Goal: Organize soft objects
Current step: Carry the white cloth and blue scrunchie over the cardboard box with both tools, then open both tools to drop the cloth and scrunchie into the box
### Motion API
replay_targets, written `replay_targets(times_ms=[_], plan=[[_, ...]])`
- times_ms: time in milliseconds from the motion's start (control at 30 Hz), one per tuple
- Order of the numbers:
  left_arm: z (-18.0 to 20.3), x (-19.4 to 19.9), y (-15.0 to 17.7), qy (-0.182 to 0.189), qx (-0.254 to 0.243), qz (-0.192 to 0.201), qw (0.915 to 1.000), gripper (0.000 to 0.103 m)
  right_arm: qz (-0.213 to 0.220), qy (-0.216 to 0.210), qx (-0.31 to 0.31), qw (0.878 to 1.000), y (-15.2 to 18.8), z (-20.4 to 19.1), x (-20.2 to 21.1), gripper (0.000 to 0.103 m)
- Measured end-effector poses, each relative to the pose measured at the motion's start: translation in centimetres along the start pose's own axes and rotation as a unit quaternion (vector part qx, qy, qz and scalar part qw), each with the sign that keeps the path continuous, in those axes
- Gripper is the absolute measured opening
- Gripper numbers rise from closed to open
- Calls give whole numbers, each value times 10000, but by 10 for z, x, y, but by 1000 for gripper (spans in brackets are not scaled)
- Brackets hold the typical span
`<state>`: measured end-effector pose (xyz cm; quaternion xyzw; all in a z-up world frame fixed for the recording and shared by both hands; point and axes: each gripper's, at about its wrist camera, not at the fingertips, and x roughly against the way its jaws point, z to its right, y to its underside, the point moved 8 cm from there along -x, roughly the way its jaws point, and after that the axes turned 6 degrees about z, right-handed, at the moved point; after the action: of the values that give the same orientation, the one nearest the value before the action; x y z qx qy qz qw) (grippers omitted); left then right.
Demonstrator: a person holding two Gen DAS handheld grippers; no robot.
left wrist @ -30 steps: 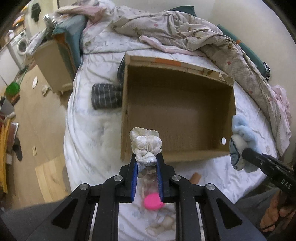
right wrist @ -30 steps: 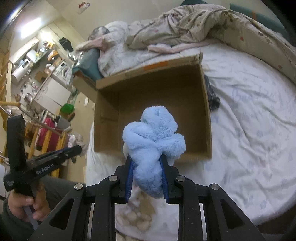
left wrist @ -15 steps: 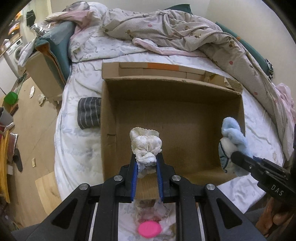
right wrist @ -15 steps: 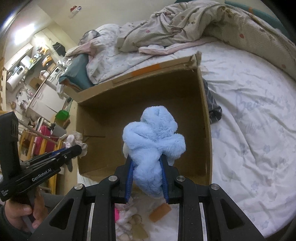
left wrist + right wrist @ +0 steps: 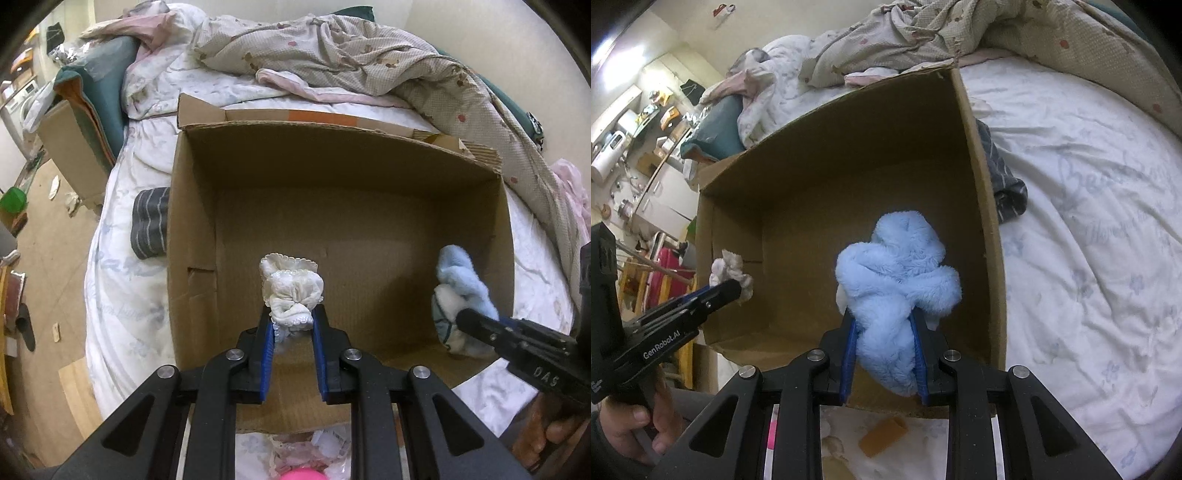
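Two grippers, both loaded. Left gripper [image 5: 293, 325] we read as clamped nearly closed on a white lace-trimmed cloth bundle [image 5: 291, 286], hanging over the near-left part of the open cardboard box [image 5: 192, 206] on the bed [image 5: 1089, 206]. Right gripper [image 5: 882, 325] pinches a blue plush toy [image 5: 897, 273] over the near-right part. We judge the box floor lies straight below both loads; neither hand is clearly nearer.

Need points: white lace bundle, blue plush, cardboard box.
white lace bundle [image 5: 291, 291], left wrist view, on its gathered middle.
blue plush [image 5: 897, 269], right wrist view, on its fluffy centre.
cardboard box [image 5: 332, 166], left wrist view, on its far inner wall.
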<state>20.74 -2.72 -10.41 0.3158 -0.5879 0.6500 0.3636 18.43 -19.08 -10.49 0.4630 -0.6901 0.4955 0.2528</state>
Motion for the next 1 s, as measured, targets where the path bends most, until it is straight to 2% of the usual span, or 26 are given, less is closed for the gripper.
replay_targets(times_ms=[233,633,700,767,800,833,867,900,1000], plan=[[15,3,-5,91,-234,128,9996,18,-75,40,24,10000,1,-1,-8,29],[11,0,-4,57,-91,59,9999,22,-28,35,-2,10000,1,0,-7,29],[12,2,-4,66,-106,70,9999,27,-21,10,-24,10000,0,0,-6,29],[12,4,-4,71,-111,108,9999,43,35,-22,-72,10000,-2,2,-4,31],[12,5,-5,62,-104,134,9998,48,66,-73,-112,9999,-3,2,-2,38],[12,6,-6,53,-104,170,9998,57,127,-156,-170,9997,-5,2,1,49],[12,8,-7,38,-105,203,9997,60,200,-174,-186,9995,-8,2,4,79],[12,9,-8,22,-96,212,9997,64,339,-157,-180,9991,-11,2,9,86],[12,13,-9,94,-20,235,9997,65,580,-130,-151,9981,-18,2,18,88]])
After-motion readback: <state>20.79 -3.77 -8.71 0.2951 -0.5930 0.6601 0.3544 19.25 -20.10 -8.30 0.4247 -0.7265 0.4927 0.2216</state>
